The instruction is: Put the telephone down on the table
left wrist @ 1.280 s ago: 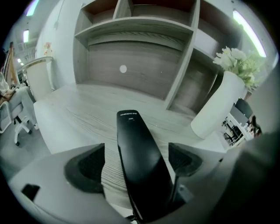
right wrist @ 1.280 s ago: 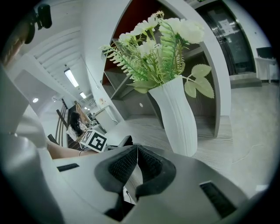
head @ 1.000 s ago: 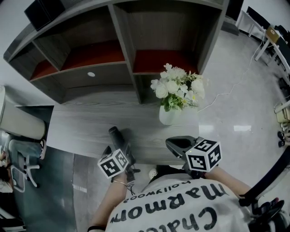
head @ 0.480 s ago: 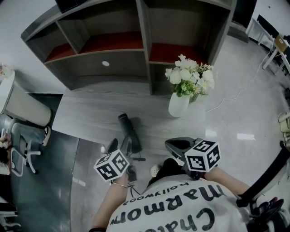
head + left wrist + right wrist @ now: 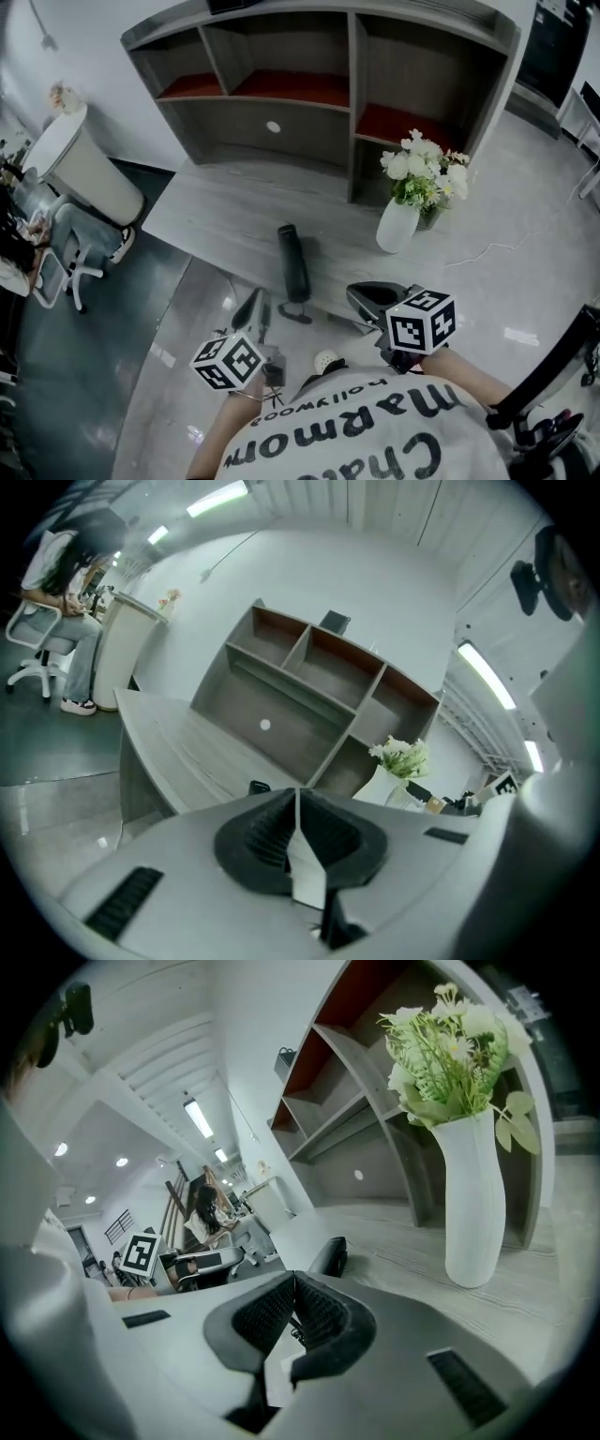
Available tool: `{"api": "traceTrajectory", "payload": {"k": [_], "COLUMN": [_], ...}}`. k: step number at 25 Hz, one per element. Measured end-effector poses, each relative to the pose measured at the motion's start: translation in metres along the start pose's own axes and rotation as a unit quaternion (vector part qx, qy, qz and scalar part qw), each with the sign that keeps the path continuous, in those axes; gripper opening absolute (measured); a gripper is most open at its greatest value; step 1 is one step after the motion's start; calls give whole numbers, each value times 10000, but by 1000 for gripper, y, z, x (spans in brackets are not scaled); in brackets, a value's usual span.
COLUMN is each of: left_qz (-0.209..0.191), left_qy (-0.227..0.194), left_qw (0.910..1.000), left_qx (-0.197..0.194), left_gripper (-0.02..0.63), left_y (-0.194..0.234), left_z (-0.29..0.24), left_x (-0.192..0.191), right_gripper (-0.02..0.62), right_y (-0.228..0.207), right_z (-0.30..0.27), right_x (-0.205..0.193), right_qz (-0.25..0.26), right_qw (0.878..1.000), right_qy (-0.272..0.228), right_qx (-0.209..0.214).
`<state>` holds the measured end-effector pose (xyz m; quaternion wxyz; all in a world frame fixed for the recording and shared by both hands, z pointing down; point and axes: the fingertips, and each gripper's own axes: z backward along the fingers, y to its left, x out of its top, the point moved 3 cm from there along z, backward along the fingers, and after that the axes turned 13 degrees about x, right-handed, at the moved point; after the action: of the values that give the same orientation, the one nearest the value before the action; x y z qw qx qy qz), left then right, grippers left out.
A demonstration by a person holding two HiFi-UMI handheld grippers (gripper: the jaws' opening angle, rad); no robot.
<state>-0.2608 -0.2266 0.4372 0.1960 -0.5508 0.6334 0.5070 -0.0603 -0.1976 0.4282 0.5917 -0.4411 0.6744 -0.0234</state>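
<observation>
The telephone, a dark handset, lies flat on the grey table near its front edge. Nothing touches it. My left gripper is held off the table's edge, near side of the handset. Its jaws have just been closing and now meet with nothing between them. Only the handset's end peeks over that gripper's body. My right gripper hovers at the front edge, right of the handset, shut and empty. The handset lies just beyond it.
A white vase of flowers stands on the table to the handset's right. A grey shelf unit lines the table's back. On the floor at left are an office chair and a round white stand.
My left gripper has drawn back from the telephone toward the person, and its jaws have closed empty. The telephone stays lying on the table. The head view has swung.
</observation>
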Motion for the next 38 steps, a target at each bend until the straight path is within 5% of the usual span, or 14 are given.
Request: {"api": "traceTrajectory", "payload": {"k": [5, 12, 25, 38], "left_qz": [234, 76, 142, 133], "left_qy": [-239, -422, -531, -791], "left_qw": [9993, 9990, 9975, 9956], "left_qx": [194, 148, 444, 480], "left_gripper": [9, 9, 9, 9], "left_y": [-21, -75, -150, -183], "left_z": [42, 87, 163, 209], "left_x": [-22, -71, -174, -205], "right_gripper": [12, 12, 12, 11], "right_y": [4, 4, 0, 15], "right_z": [30, 95, 198, 238], "right_x": [-18, -34, -111, -143], "right_qz": [277, 181, 499, 829], "right_qw": [9986, 9991, 9971, 9939], "right_qy": [430, 183, 545, 643], "right_qx": [99, 322, 193, 354]}}
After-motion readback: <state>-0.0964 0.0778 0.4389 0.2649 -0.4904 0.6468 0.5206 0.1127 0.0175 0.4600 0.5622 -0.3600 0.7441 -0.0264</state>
